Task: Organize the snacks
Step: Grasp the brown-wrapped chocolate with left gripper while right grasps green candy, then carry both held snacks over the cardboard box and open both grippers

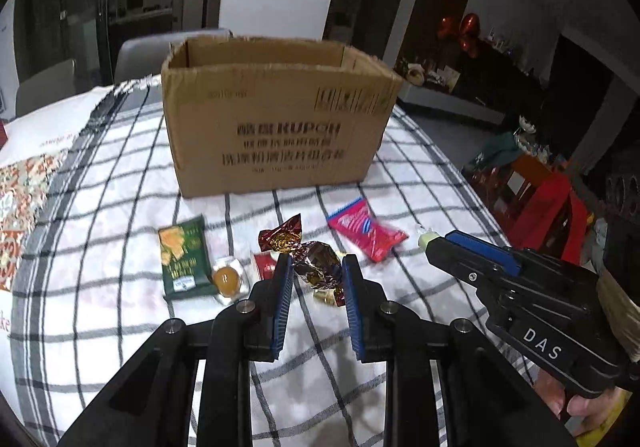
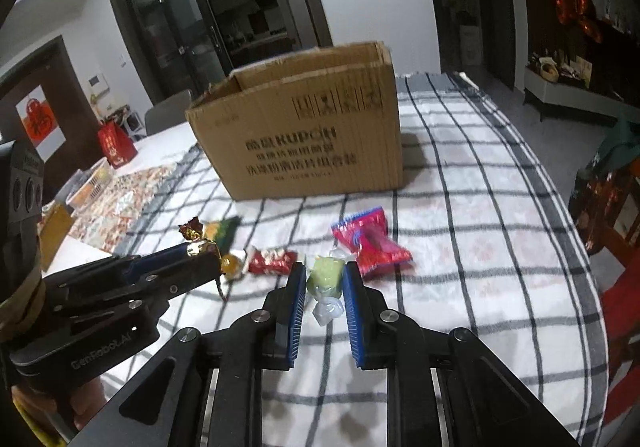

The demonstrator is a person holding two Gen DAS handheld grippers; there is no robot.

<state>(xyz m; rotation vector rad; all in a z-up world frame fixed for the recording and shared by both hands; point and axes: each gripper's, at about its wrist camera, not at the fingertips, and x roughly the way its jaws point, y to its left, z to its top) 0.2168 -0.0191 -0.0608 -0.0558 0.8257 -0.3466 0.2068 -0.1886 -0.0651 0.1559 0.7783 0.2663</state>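
A brown foil candy [image 1: 316, 267] is pinched between the blue fingers [image 1: 282, 295] of the left gripper [image 1: 316, 283]. It is held up off the checked cloth [image 1: 120, 207] on the table. A small green candy [image 2: 326, 279] in a clear wrapper is pinched between the fingers [image 2: 298, 295] of the right gripper [image 2: 325, 295], and it is held up too.

More snacks are left lying on the cloth. A pink packet [image 1: 366, 233] is seen to the right. A green packet [image 1: 184, 257] is seen to the left. A round orange sweet [image 1: 227, 279] and a little red packet [image 1: 264, 265] are found between them, close together.

A cardboard box [image 1: 276, 119] is set farther back on the cloth, behind the snacks. Its top is open. What is inside cannot be seen.

A hand [image 1: 576, 403] is wrapped around the right gripper's handle.
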